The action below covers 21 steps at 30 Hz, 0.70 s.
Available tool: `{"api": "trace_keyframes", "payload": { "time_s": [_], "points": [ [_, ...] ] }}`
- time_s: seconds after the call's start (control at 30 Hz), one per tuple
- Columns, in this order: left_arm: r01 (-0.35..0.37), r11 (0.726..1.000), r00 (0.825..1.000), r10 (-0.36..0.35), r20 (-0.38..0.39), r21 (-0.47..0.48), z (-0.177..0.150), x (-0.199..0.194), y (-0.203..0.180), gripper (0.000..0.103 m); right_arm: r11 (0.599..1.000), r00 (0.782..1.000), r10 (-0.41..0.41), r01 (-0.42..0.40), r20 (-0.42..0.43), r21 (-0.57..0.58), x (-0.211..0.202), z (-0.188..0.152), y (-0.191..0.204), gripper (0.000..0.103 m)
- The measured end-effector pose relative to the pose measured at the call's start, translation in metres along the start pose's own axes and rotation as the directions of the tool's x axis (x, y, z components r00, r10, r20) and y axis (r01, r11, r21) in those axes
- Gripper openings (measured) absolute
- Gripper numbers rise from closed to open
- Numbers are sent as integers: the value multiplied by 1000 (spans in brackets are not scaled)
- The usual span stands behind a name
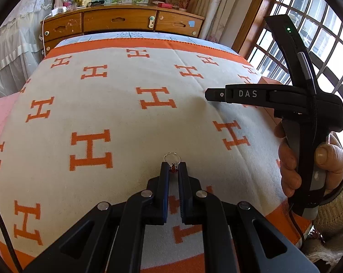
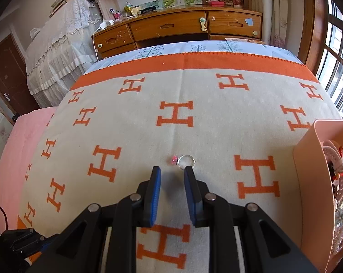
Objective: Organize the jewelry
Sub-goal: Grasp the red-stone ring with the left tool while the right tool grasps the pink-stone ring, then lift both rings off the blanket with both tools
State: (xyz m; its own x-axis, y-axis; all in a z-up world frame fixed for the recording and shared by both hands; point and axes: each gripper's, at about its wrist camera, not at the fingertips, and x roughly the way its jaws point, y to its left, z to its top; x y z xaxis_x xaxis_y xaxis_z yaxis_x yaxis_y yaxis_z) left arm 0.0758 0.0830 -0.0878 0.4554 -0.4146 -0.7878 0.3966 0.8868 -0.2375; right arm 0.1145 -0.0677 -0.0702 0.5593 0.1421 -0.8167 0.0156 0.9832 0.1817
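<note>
Nearby, beige box (image 2: 312,182) of jewelry, patterned blanket (image 2: 130,118), wooden dresser (image 2: 171,26)

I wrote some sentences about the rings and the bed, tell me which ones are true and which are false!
1. The left gripper is pinching a ring with a red stone. True.
2. The right gripper is holding a ring too. False: its fingers stand apart, and the ring with a pink stone lies on the blanket just past its tips.
3. The blanket is blue with stars. False: it is pale with orange H letters and an orange border.
4. A pale box with more jewelry in it stands at the right of the right gripper's view. True.
5. A wooden dresser stands beyond the bed. True.
</note>
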Motion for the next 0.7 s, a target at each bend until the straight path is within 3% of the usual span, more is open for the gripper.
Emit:
{"api": "trace_keyframes", "payload": {
  "time_s": [0.6, 0.7],
  "points": [
    [17, 1000, 1000, -16, 6, -17, 1, 1, 3, 6, 990, 995, -63, 71, 71, -119, 6, 1, 12, 21],
    [18, 1000, 1000, -17, 14, -23, 1, 1, 4, 6, 990, 995, -71, 79, 73, -113, 6, 2, 10, 5]
  ]
}}
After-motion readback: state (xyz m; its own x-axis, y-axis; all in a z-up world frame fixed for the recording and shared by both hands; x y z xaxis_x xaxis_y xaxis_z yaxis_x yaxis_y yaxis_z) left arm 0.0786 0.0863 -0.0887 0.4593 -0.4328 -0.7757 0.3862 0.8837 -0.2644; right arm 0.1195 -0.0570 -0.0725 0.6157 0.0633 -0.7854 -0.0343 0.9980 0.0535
